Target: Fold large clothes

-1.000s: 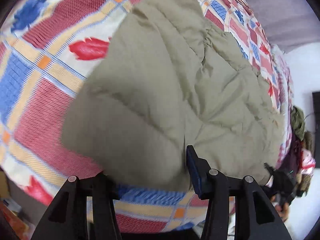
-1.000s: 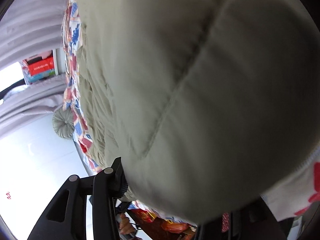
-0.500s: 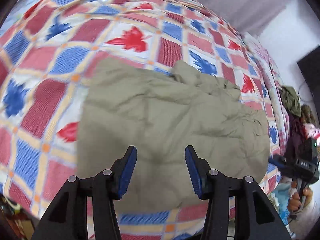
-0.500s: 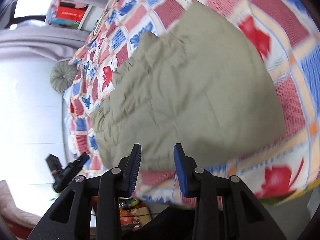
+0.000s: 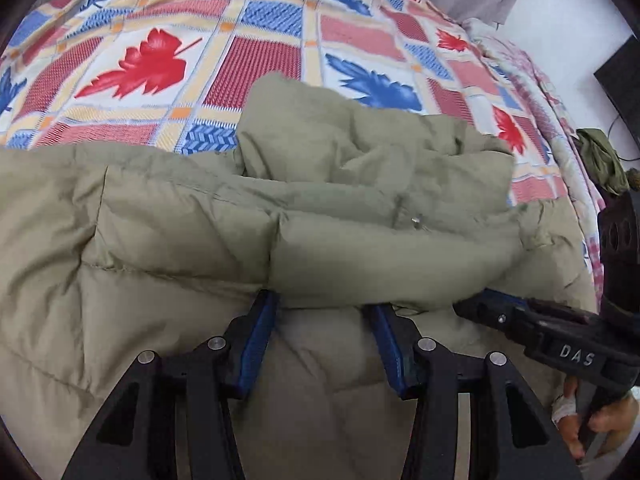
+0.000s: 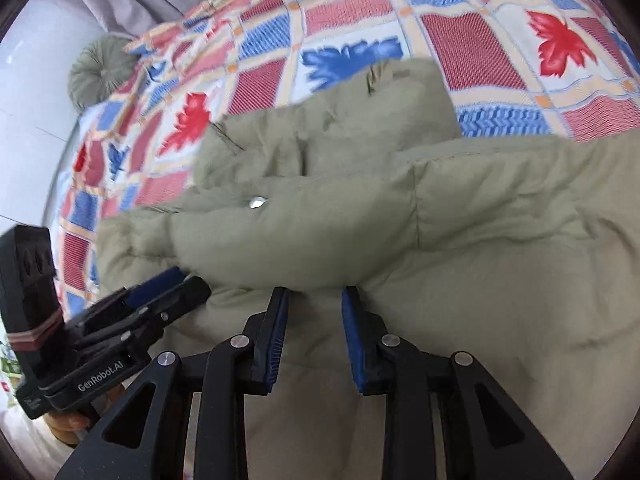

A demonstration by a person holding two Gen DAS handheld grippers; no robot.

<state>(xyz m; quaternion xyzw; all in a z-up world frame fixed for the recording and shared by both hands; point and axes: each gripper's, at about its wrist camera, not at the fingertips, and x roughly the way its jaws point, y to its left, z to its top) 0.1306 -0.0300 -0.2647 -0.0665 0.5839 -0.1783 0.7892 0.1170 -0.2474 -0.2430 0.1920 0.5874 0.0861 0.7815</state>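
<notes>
**Both grippers at the jacket's folded sleeve**

Your olive puffer jacket [image 5: 168,240] lies flat on the bed, on the leaf-patterned quilt [image 5: 256,52], filling the near half of both wrist views. One padded sleeve [image 5: 392,248] is laid crosswise over the body, a small metal snap [image 5: 417,222] showing on it, and the hood or collar end [image 5: 332,136] is bunched just beyond. That sleeve-over-body layout suggests the fold is partly made and the roll now needs to be taken up or pressed flat.

Your left hand-held gripper [image 5: 324,308] points steeply down at the near edge of the sleeve. Its blue pads [image 5: 256,344] stand spread, tips tucked just under the fabric roll, but nothing is pinched between them as far as the view shows.

Your right hand-held gripper [image 6: 314,300] sits just beside it on the same sleeve edge, also angled down. Its jaws have just been closing and now stand narrower, yet a gap remains; the sleeve bulges over the fingertips and I cannot tell whether cloth is caught between them.

Each gripper shows in the other's view, close alongside. A round cushion [image 6: 102,70] rests at the bed's far corner, well apart from the work
</notes>
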